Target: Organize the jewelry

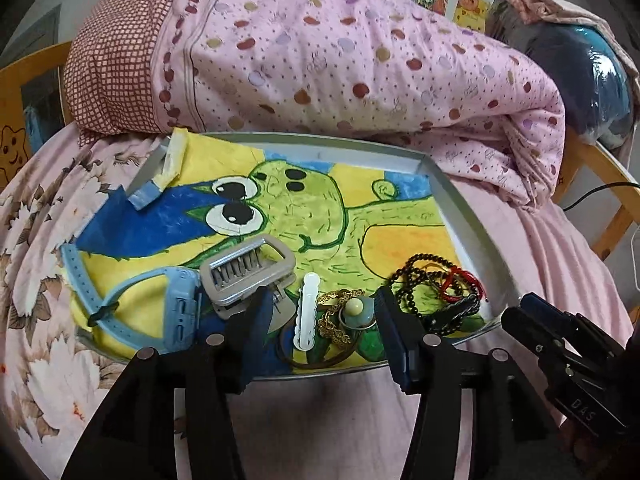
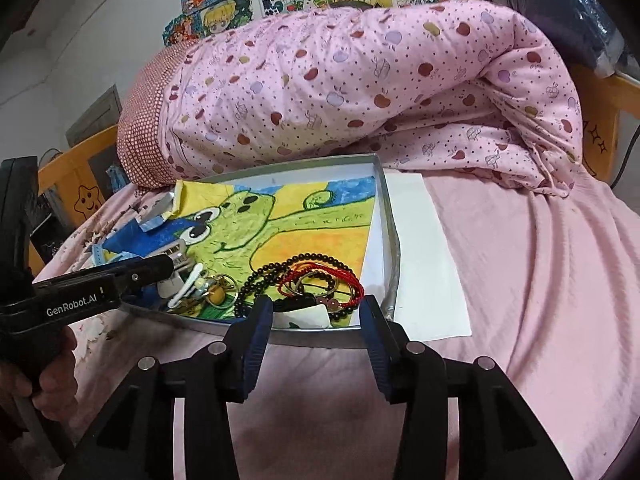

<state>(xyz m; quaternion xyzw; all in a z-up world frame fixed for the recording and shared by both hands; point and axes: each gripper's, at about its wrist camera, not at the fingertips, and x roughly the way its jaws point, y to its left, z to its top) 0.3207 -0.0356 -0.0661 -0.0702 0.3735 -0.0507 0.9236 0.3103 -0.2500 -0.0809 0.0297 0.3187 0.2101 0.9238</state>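
Observation:
A shallow metal tray (image 1: 452,204) lined with a frog drawing lies on the bed. At its near edge lie a blue watch (image 1: 176,308), a grey claw clip (image 1: 248,272), a white hair clip (image 1: 308,312), a gold chain with a pale bead ring (image 1: 344,316), and dark bead bracelets with red cords (image 1: 436,280). My left gripper (image 1: 320,324) is open, its fingers either side of the white clip and gold chain. My right gripper (image 2: 316,320) is open at the tray's near edge, in front of the bead bracelets (image 2: 304,276) and a white piece (image 2: 308,316).
A rolled pink quilt (image 1: 360,64) lies behind the tray. A white sheet of paper (image 2: 428,256) lies right of the tray on the pink bedsheet. A torn box piece (image 1: 160,172) leans at the tray's far left corner. A wooden bed frame (image 2: 604,120) rings the bed.

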